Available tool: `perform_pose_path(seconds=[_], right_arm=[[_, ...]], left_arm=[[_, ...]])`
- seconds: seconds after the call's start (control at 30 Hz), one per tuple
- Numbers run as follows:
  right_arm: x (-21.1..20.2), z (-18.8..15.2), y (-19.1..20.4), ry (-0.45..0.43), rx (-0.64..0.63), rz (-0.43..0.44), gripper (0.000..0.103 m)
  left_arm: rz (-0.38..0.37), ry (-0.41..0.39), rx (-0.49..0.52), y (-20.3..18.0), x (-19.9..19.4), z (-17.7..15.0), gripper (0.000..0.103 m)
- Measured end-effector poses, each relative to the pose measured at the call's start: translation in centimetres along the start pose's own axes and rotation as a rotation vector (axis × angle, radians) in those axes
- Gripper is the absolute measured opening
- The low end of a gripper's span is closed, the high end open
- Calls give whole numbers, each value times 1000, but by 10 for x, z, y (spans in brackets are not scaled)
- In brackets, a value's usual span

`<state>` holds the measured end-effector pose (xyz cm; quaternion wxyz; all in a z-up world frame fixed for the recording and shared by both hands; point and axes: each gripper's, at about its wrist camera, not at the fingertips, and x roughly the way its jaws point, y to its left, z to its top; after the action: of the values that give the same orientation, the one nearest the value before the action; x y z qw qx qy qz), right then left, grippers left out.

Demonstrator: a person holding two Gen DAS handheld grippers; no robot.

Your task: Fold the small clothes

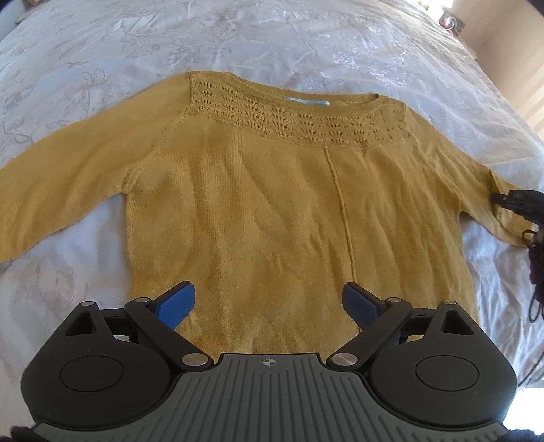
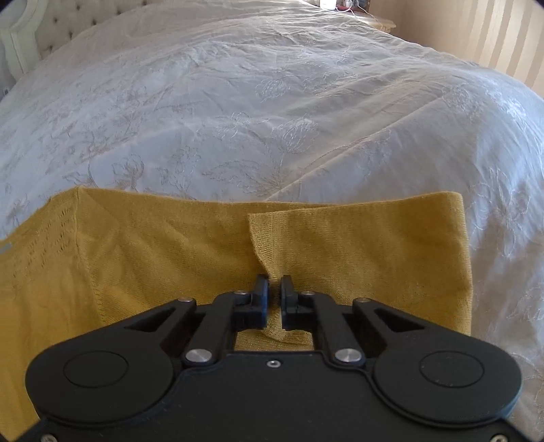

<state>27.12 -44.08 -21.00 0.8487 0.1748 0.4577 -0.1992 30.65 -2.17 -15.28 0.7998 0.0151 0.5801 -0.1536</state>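
A mustard-yellow knit sweater (image 1: 272, 190) lies flat, front up, on a white bedspread, neckline away from me and both sleeves spread out. My left gripper (image 1: 268, 301) is open and empty, hovering over the sweater's lower hem. My right gripper (image 2: 274, 284) is shut on a pinched fold of the sweater's right sleeve (image 2: 340, 251), near the cuff. In the left wrist view the right gripper (image 1: 510, 200) shows at the far right edge on that sleeve.
The white embroidered bedspread (image 2: 272, 102) covers the whole bed around the sweater. A tufted headboard (image 2: 51, 30) stands at the far left. A nightstand (image 2: 374, 20) and a striped wall (image 2: 503, 37) lie beyond the bed's far right edge.
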Motion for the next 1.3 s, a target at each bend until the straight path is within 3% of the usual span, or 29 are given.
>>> perform_pose_path(seconds=[0.23,0.4,0.57,0.77,0.87,0.93,1.07,1.2,1.3], right_arm=[[-48,23,5,-49,30,56,11],[-87,49,55,-105,18,219,11],[-112,60,139,-123,-44,450,11],[-102,33,249,-32,-146,658,11],[-84,9,288,44,-182,713,11],[-74,-8,305,84,-214,743,18],[-65,-34,309,133,-249,718,25],[-62,-45,278,124,-263,608,53],[-56,-49,249,134,-272,505,54]], left_arm=[[-23,-34,1,3,-3,5,94],[-27,-77,-29,18,-14,4,94],[-2,-107,-48,39,-25,-3,94],[26,-112,-107,70,-32,-12,94],[40,-113,-123,83,-35,-14,94],[45,-113,-131,89,-36,-14,94],[42,-120,-144,98,-36,-13,94],[13,-133,-127,99,-31,0,95],[-23,-145,-99,93,-22,19,95]])
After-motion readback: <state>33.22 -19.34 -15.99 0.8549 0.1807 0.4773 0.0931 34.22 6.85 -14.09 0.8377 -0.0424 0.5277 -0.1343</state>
